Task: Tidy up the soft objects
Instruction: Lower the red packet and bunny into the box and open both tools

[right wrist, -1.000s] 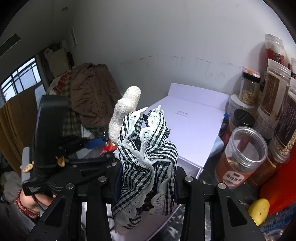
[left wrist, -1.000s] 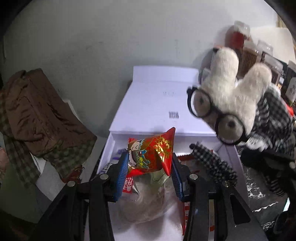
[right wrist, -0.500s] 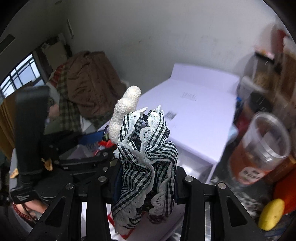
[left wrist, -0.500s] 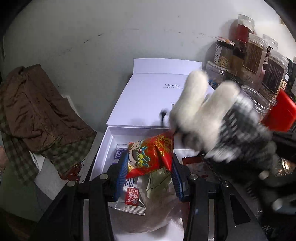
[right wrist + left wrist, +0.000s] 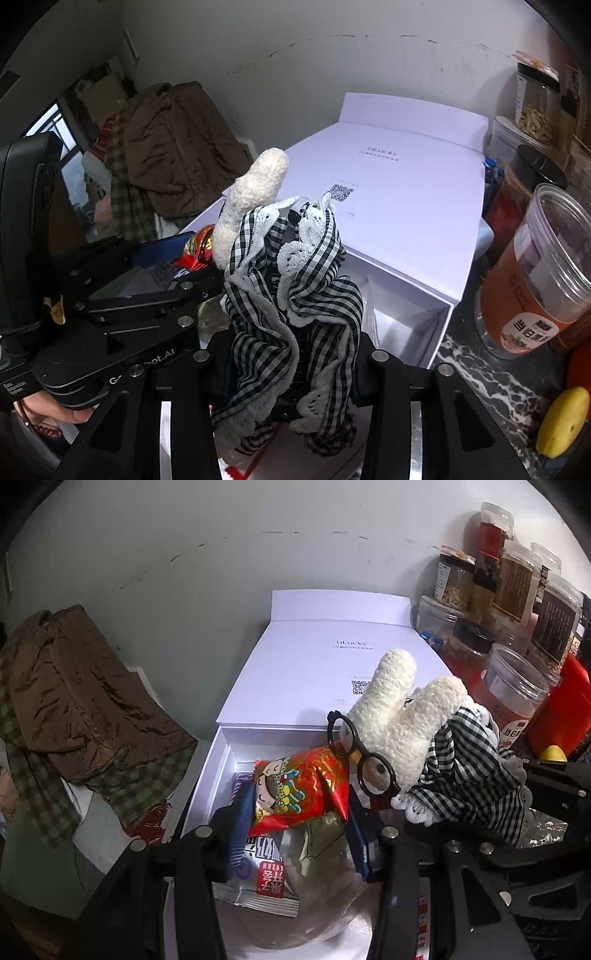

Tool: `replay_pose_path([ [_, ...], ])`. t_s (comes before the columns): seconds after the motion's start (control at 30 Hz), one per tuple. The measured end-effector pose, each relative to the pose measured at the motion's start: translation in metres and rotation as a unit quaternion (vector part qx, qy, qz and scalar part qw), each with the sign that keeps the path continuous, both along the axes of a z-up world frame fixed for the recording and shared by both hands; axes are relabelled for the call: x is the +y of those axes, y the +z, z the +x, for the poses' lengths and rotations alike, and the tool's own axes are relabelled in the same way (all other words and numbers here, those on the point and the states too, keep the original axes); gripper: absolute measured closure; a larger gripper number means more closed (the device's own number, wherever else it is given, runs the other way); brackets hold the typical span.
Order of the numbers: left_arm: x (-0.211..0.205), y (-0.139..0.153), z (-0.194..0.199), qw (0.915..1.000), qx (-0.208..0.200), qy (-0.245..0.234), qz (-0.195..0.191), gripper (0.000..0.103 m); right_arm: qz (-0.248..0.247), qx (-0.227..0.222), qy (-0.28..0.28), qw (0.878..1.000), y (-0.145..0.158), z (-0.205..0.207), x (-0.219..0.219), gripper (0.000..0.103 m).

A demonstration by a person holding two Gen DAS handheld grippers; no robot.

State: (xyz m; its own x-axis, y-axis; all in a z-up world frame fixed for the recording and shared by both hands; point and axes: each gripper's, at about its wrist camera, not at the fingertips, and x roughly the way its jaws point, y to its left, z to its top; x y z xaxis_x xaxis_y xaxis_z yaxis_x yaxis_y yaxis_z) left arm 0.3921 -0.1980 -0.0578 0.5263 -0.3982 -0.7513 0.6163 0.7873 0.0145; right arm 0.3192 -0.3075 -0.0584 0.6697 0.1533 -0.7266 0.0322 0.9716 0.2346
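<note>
Left gripper (image 5: 299,819) with blue-padded fingers (image 5: 240,823) clamped on a red snack packet (image 5: 299,790), held above the open white box (image 5: 221,760). Inside the box, under the packet, a silver sachet (image 5: 258,878) with a red label, a pale gold sachet (image 5: 325,842) and a clear plastic bag (image 5: 295,923). Right gripper (image 5: 291,365) closed tight on a plush toy (image 5: 399,716), gripped by its black-and-white checked, lace-trimmed dress (image 5: 291,302), also over the box, toward its right side. Toy tilted, white fuzzy ears (image 5: 395,675) pointing toward the wall (image 5: 221,554), round black glasses (image 5: 354,753) just beside the packet's right corner; touching or not, cannot tell. Box lid (image 5: 332,664) folded back flat behind the box, printed with small text and a QR code. To the right of the box, along the dark marbled worktop (image 5: 491,380), a cluster of clear jars (image 5: 543,273) with brown and reddish contents, one black-lidded, and a yellow lemon-like thing (image 5: 561,421) at the near right edge. Off the left edge of the worktop, a brown jacket (image 5: 74,690) with green checked lining heaped up. In the right wrist view, the left gripper's black body low at the left, with part of a hand (image 5: 59,410) under it.
</note>
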Motion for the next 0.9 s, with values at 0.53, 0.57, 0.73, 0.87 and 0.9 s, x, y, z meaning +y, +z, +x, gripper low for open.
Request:
replay_pose_path([
  [0.53, -0.001, 0.005, -0.007, 0.9996, 0.026, 0.013, -0.005, 0.029, -0.025, 0.013, -0.024, 0.999, 0.017, -0.017, -0.009, 0.038],
  [0.57, -0.001, 0.006, -0.008, 0.9996, 0.024, 0.015, -0.005, 0.029, -0.026, 0.015, -0.025, 0.999, 0.017, -0.018, -0.009, 0.038],
  [0.73, 0.009, 0.021, -0.015, 0.9994, 0.01, 0.023, -0.022, 0.029, -0.032, 0.025, -0.022, 0.999, 0.021, -0.024, -0.01, 0.038],
  [0.87, 0.013, 0.034, -0.018, 0.9992, 0.004, 0.029, -0.027, 0.029, -0.036, 0.017, -0.031, 0.999, 0.032, -0.034, -0.013, 0.038],
  [0.9, 0.014, 0.037, -0.019, 0.9992, 0.001, 0.029, -0.028, 0.029, -0.039, 0.015, -0.033, 0.999, 0.035, -0.035, -0.013, 0.038],
])
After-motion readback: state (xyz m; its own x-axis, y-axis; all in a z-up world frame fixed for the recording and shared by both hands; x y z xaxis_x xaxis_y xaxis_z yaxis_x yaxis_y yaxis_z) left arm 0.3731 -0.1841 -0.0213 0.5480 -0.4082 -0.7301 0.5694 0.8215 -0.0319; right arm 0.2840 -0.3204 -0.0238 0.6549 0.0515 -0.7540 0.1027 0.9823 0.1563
